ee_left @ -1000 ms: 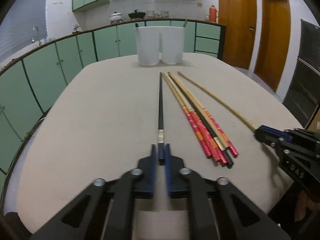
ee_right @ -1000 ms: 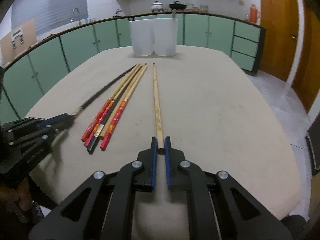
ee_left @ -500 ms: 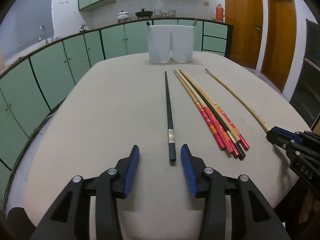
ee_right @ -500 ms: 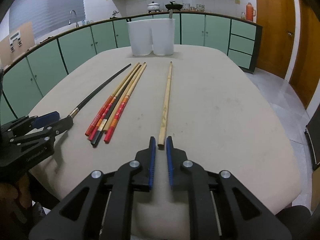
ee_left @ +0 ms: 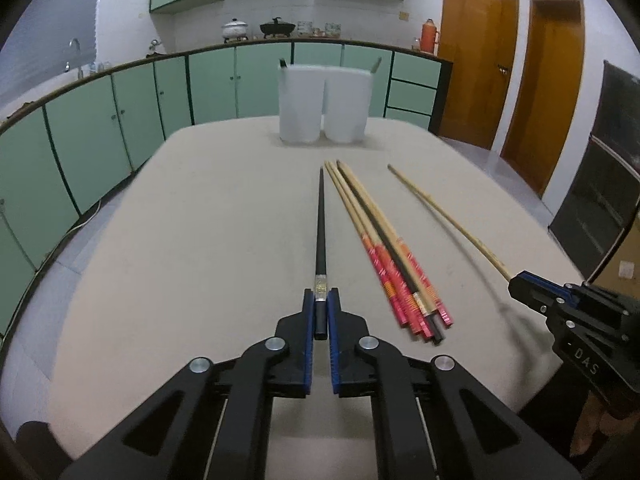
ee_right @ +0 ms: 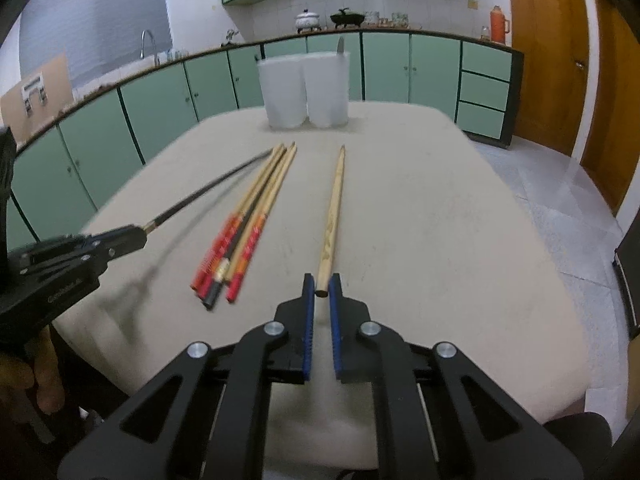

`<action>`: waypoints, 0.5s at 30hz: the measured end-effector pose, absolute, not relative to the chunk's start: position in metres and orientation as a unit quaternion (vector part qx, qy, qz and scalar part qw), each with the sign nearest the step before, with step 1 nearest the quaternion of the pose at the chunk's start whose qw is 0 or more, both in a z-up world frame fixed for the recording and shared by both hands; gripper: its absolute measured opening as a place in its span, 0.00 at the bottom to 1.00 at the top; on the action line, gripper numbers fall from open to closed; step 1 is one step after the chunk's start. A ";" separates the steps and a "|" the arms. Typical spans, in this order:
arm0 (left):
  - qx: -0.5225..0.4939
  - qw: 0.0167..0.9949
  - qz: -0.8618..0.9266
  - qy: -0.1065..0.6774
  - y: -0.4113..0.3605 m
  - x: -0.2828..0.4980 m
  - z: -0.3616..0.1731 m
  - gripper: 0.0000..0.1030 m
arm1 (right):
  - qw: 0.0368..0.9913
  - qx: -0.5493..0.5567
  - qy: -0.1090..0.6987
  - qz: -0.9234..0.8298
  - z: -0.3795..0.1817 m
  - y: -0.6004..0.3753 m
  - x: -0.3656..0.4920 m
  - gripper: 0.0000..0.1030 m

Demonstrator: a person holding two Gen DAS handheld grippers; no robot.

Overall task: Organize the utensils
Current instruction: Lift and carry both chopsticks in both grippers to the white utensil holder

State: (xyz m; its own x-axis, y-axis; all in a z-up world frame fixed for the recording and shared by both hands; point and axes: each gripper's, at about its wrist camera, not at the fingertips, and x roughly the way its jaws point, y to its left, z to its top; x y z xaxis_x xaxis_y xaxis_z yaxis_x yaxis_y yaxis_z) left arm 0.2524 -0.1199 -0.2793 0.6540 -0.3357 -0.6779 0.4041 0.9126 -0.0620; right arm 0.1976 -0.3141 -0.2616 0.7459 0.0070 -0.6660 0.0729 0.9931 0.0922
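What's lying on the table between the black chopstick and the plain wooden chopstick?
A bundle of red-handled chopsticks, with one dark chopstick among them, lies between the black chopstick and the plain wooden chopstick; both wrist views show it.

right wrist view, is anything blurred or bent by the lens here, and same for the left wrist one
Right wrist view: the left gripper and its black chopstick are smeared with motion blur, and the red-ended bundle is a little soft; the counter bows into an arc. Left wrist view: mostly sharp, the same fisheye bend curves the pale chopstick, with dark vignetted corners.
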 end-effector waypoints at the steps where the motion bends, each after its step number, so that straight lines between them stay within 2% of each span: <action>1: 0.043 0.908 -0.202 0.365 -0.118 0.251 -0.272 0.06 | 0.934 0.058 0.352 -0.019 -0.257 -0.315 0.195 0.06; 15: 0.019 0.920 -0.221 0.323 -0.100 0.244 -0.173 0.06 | 0.961 0.029 0.274 0.013 -0.131 -0.320 0.199 0.06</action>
